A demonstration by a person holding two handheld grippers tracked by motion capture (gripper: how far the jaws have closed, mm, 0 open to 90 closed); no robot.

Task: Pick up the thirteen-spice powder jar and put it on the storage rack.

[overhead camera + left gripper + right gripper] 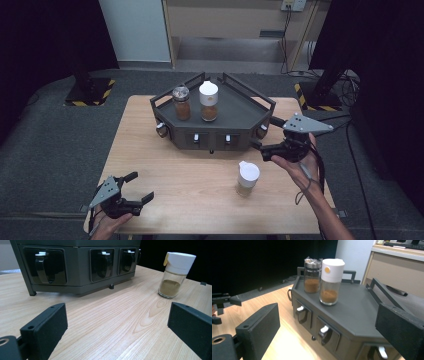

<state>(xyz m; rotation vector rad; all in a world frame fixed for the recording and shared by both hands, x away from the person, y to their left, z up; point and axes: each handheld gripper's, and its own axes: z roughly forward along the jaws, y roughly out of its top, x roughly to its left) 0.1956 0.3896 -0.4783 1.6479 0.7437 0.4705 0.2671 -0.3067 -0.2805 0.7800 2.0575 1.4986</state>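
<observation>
A dark grey rack (235,107) with hook handles along its front stands at the back of the wooden table (150,150). On it are a metal-lidded jar (181,102) and a white-capped jar (208,101), both holding brown powder. A third white-capped jar (248,178) stands on the table in front of the rack. My right gripper (267,134) hovers open by the rack's front right corner, its jaws pointing left. In the right gripper view the two jars (312,274) (331,282) stand ahead. My left gripper (140,186) rests open at the near left, with nothing between its jaws.
In the left gripper view the rack's front (80,262) with its handles lies ahead and the loose jar (175,275) stands to the right. The table's near edge runs just behind my left hand. Dark floor surrounds the table, and a pale cabinet (225,20) stands beyond.
</observation>
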